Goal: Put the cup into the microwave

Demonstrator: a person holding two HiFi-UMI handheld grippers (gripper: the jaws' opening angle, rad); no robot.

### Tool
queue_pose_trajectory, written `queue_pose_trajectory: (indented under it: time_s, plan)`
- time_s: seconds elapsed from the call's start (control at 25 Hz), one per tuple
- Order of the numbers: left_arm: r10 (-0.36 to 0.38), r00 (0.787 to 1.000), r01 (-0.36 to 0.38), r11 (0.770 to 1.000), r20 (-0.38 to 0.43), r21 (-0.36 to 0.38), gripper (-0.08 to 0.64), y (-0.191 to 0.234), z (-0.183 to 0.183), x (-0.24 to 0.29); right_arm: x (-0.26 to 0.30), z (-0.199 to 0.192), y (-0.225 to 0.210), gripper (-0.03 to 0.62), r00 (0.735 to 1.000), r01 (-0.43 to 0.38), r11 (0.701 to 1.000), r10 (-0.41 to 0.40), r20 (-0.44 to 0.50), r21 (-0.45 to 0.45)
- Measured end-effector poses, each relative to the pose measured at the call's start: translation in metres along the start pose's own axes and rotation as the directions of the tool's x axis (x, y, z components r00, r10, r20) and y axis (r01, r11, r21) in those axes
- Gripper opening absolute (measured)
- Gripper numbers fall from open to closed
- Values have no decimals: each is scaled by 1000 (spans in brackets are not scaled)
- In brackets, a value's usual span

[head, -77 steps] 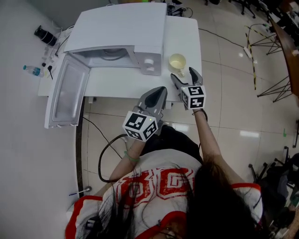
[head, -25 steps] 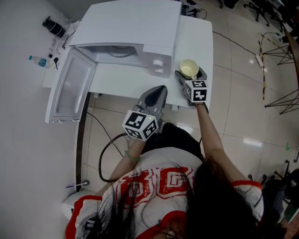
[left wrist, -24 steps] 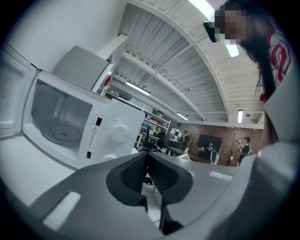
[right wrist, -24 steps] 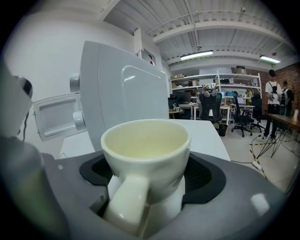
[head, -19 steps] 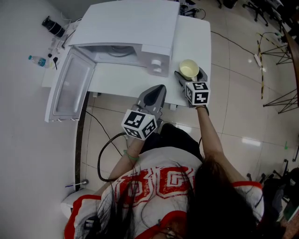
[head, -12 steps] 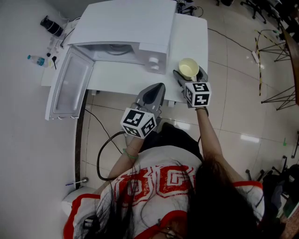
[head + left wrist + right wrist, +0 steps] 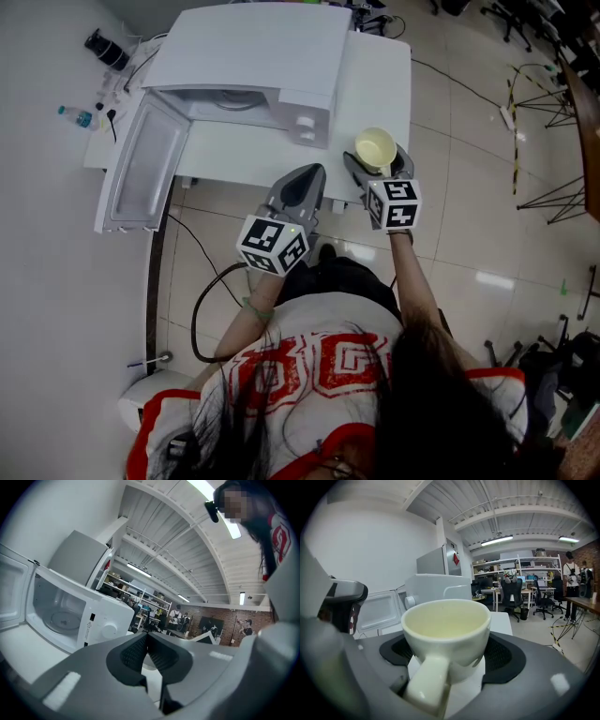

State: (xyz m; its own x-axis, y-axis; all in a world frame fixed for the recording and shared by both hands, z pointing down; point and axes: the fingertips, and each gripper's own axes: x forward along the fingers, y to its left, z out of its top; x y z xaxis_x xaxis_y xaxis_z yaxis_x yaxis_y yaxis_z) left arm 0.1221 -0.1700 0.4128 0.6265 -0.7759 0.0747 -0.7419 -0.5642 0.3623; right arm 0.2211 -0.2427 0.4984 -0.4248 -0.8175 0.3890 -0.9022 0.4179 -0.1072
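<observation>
A pale yellow cup [image 7: 376, 148] is at the white table's [image 7: 234, 155] front right corner, right of the white microwave [image 7: 248, 56]. The microwave's door [image 7: 141, 169] hangs open to the left and its cavity [image 7: 225, 98] is bare. My right gripper [image 7: 377, 156] is shut on the cup, one pad pressed on each side. In the right gripper view the cup [image 7: 445, 620] fills the space between the jaws of the right gripper [image 7: 446, 648], handle toward the camera. My left gripper [image 7: 302, 180] hovers shut and empty at the table's front edge; the left gripper view shows this gripper [image 7: 146, 641] pointing past the microwave [image 7: 70, 616].
A water bottle [image 7: 75, 115] and a black object [image 7: 103, 49] lie left of the microwave. A black cable [image 7: 202, 300] loops on the tiled floor below the table. Office chairs [image 7: 511, 597] and desks stand far behind.
Three seconds ago my right gripper stood open just short of the cup; it has since moved around the cup and shut on it. The left gripper has barely moved.
</observation>
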Motion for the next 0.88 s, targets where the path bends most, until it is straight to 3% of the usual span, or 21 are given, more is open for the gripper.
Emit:
queue_pose_trajectory:
  time_s: [0.4, 0.88]
  plan:
    - [44, 998, -44, 999, 40, 4, 0, 13, 17, -15, -17, 6, 20, 443, 1000, -15, 1000, 15, 14, -10]
    - [10, 998, -10, 1000, 54, 1, 0, 35, 33, -41, -23, 16, 69, 443, 999, -14, 1000, 14, 35, -11]
